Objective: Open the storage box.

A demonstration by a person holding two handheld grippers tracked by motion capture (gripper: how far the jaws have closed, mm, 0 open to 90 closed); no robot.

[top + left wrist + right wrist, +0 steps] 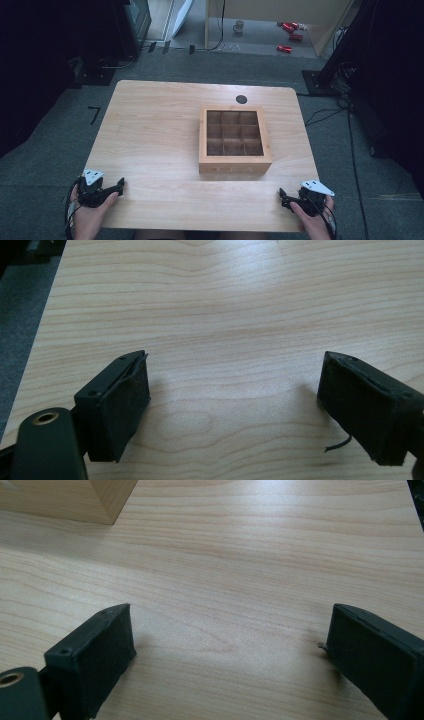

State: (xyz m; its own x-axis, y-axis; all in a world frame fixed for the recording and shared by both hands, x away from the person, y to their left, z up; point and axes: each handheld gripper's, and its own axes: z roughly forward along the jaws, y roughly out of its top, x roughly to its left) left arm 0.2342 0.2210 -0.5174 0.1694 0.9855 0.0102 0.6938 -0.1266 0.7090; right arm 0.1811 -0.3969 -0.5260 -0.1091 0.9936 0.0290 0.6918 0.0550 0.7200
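Faint letters "TEA" on the near front face of the wooden tea box point(235, 167), seen in the high view (low contrast, barely legible). No other text, brand or number is readable.

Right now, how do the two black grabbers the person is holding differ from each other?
The left gripper rests at the table's near-left corner, its jaws pointing right; the right gripper sits at the near-right corner, its jaws pointing left. The right gripper lies nearer the wooden tea box, whose corner shows in the right gripper view; the left gripper has bare wood ahead. Both stand open and hold nothing, and each has a grey three-cornered plate on top.
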